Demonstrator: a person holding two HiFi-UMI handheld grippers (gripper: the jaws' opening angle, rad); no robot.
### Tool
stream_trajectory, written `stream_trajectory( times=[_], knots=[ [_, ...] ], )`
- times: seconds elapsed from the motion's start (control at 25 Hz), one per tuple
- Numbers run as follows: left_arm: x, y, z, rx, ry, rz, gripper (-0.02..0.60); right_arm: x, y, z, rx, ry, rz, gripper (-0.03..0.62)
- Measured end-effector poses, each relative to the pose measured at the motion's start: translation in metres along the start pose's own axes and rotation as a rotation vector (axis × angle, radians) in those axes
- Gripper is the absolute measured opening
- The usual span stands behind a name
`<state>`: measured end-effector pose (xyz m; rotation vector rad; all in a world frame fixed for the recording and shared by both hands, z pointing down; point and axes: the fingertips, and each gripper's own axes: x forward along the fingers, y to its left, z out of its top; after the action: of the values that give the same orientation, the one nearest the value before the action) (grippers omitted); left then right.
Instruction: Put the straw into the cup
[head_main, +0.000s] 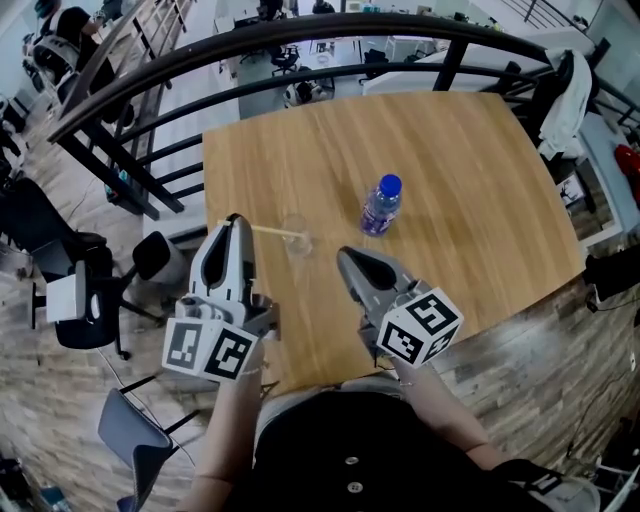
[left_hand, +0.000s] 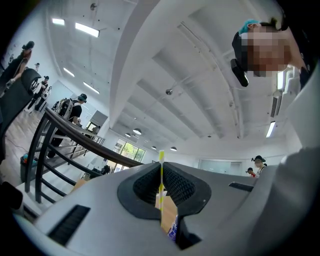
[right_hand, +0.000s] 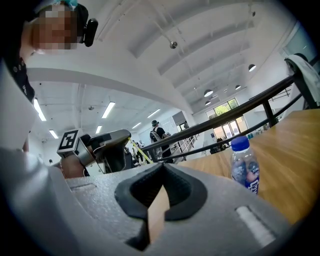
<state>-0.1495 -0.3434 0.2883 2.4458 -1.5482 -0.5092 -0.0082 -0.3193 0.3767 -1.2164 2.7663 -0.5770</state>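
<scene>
Straw (head_main: 275, 233) clamped in left tongs (head_main: 237, 222) — tip at cup (head_main: 296, 240).

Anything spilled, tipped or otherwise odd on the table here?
Nothing stands out. The bottle and the clear cup stand upright on the table, and the left gripper holds the straw straight, pointing at the cup.

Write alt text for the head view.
The left gripper, jaws shut on a straw, holds it over a wooden table, its far end at a clear cup. The right gripper hovers nearby; a blue-capped bottle stands beyond.
</scene>
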Motion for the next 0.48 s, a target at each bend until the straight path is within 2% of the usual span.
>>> stream_trajectory(
  times=[0.16, 0.48],
  knots=[
    [0.012, 0.011, -0.002, 0.014, 0.005, -0.006, 0.028, 0.010, -0.004, -0.006, 0.005, 0.014, -0.008, -0.002],
    [0.029, 0.032, -0.028, 0.004, 0.077, -0.003, 0.028, 0.025, -0.016, -0.016, 0.016, 0.044, -0.032, -0.002]
  ],
)
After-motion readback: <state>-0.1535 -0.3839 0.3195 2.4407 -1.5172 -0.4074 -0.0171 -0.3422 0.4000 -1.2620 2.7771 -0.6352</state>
